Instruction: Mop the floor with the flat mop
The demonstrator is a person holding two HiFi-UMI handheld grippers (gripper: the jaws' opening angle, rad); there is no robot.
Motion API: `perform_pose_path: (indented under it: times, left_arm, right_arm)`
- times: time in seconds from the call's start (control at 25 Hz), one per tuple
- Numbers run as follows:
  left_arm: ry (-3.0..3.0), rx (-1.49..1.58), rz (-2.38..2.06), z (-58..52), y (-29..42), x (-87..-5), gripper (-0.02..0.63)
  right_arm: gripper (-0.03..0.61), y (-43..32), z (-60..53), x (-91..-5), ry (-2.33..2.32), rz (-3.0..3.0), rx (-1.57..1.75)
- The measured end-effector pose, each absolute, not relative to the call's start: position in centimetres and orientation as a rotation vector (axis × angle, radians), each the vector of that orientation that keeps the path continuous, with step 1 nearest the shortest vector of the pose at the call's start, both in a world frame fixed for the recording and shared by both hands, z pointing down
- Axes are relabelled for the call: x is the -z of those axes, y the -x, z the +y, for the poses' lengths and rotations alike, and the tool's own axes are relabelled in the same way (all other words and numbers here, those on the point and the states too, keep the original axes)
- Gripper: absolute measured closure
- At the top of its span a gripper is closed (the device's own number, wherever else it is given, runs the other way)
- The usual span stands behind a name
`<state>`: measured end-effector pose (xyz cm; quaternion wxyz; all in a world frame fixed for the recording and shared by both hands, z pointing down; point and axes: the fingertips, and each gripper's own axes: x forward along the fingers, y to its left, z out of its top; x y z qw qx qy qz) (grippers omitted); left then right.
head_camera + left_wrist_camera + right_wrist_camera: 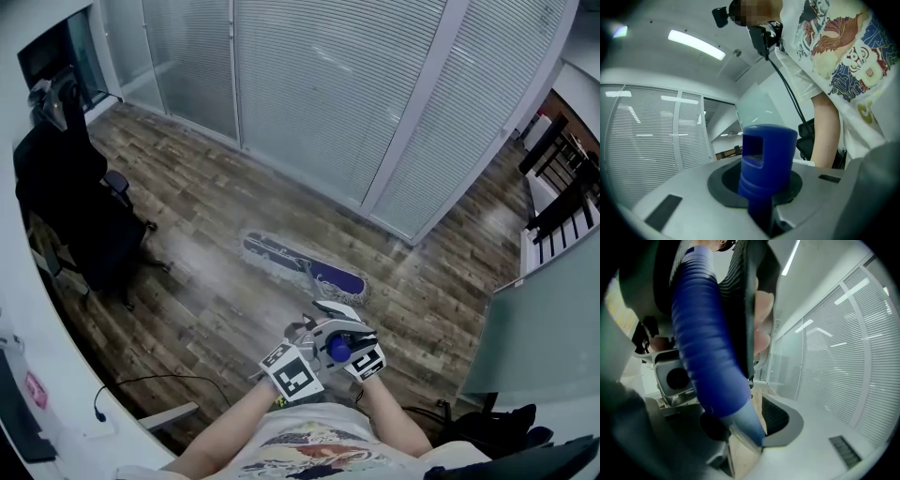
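The flat mop's head (305, 267), blue and grey, lies flat on the wood floor a little ahead of me. Its handle rises from there to my two grippers, held close together in front of my chest. My left gripper (317, 345) grips the blue cap end of the handle (766, 154), which stands up between its jaws (764, 206). My right gripper (345, 339) is shut on the ribbed blue grip (705, 343) just below that, with the grip crossing between its jaws (740, 427). The thin shaft between the head and the grippers hardly shows.
A black office chair (80, 202) stands at the left by a white desk (56, 375) with a cable (141, 384) trailing below. A glass partition with blinds (328, 94) closes the far side. At the right are a black rack (562, 178) and a dark bag (487, 427).
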<state>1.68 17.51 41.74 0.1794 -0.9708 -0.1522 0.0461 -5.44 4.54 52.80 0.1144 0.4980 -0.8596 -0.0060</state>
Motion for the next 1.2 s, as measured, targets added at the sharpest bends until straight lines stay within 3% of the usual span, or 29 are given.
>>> perform_pose_path:
  times: [0.64,1.2]
  left_arm:
    - [2.755,-0.205,-0.37,12.3,-3.4,-41.1,0.578]
    - [2.747,-0.151,-0.385,-2.3,-13.3,-42.2,0.578]
  right_arm:
    - [0.454,3.4,-0.4,-52.3,-1.525,-2.583,0.088]
    - [0.443,-6.5,-15.3,-52.9,-1.546,-2.609,0.088]
